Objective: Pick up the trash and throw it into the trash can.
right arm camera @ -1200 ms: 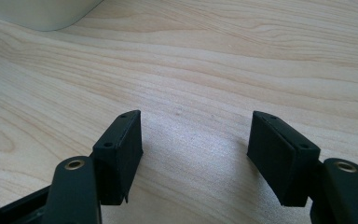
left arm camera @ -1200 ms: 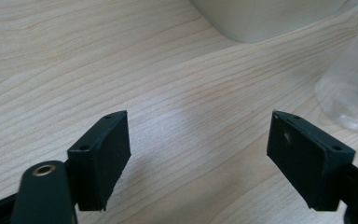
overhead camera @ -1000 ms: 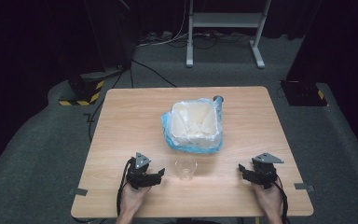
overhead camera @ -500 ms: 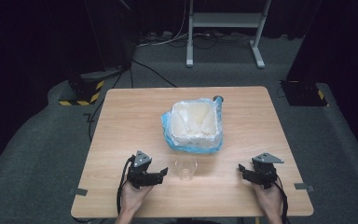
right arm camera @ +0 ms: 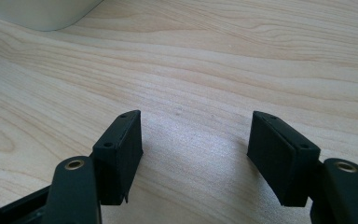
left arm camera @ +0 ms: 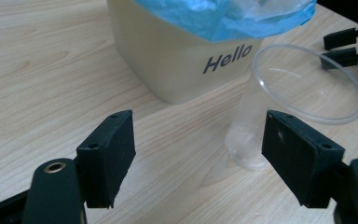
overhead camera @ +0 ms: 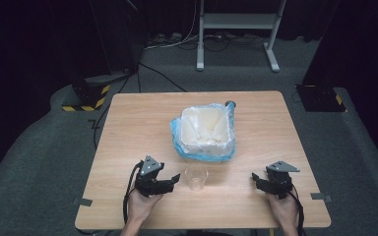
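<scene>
The one piece of writing that can be read is the word "Hello", in dark slanted letters on the cream side of the bin point(left arm camera: 182, 60), seen in the left gripper view; a blue plastic liner point(left arm camera: 223, 16) spills over that bin's rim above the word. In the high view the bin point(overhead camera: 204, 129) stands near the middle of the bench point(overhead camera: 128, 128), and the clear plastic cup point(overhead camera: 196, 177) stands upright just at its 6 o'clock, close to the bench's near edge. The left gripper point(overhead camera: 170, 181) sits at the cup's 9 o'clock, its jaws spread wide and pointing toward the cup; in its own view the cup point(left arm camera: 279, 112) rises at the far jaw, at about 2 o'clock from the gap, and whether that jaw touches it cannot be told. The right gripper point(overhead camera: 261, 181) rests well apart from the cup at its 3 o'clock, jaws also wide, with bare wood grain between them in the right gripper view point(right arm camera: 193, 158). Against the frame half a second back, the left gripper has edged a little nearer the cup, while the right gripper, the cup and the bin lie where they were.
</scene>
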Motion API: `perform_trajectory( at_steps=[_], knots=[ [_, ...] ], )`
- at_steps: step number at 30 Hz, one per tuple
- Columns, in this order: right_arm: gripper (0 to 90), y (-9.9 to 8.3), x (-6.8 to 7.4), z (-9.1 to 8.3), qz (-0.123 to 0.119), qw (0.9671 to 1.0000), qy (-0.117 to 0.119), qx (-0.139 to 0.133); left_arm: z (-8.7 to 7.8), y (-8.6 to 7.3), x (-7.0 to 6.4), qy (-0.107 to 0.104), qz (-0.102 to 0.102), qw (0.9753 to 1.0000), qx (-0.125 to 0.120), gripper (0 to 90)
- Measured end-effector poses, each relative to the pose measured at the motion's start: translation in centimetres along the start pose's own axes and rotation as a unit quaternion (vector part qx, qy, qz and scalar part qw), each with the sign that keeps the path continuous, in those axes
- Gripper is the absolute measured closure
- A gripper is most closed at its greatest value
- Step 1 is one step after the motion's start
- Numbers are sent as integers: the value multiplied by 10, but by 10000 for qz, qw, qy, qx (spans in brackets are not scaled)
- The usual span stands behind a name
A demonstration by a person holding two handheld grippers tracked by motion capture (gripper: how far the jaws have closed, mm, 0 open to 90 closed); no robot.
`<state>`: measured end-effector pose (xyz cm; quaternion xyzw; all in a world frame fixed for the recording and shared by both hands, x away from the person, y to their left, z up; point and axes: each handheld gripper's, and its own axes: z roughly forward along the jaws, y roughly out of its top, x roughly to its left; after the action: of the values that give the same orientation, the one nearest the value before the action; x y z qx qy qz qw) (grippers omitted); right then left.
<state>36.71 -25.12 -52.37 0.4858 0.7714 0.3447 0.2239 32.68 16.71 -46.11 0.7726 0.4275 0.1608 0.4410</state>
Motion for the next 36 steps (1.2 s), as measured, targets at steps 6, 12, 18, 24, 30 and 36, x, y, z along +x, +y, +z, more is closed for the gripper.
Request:
perform_trajectory(
  at_steps=[6, 12, 18, 24, 30, 36],
  knots=[
    [348, 0, 0, 0, -1, 10000, 1, -1, 0, 6, -4, -132, 90, 9999, -63, 317],
    [349, 0, 0, 0, -1, 10000, 0, -1, 2, 15, -7, -284, 125, 9994, -121, 356],
    [349, 0, 0, 0, 0, 10000, 0, 0, 6, 20, -9, -381, 174, 9990, -125, 397],
    [348, 0, 0, 0, 0, 10000, 0, 0, 14, 27, -12, -463, 196, 9987, -103, 440],
    [349, 0, 0, 0, 1, 10000, 0, 0, 22, 31, -17, -379, 313, 9988, -3, 533],
    [348, 0, 0, 0, -2, 10000, -1, 0, 28, 32, -19, -390, 342, 9986, 96, 601]
  ],
)
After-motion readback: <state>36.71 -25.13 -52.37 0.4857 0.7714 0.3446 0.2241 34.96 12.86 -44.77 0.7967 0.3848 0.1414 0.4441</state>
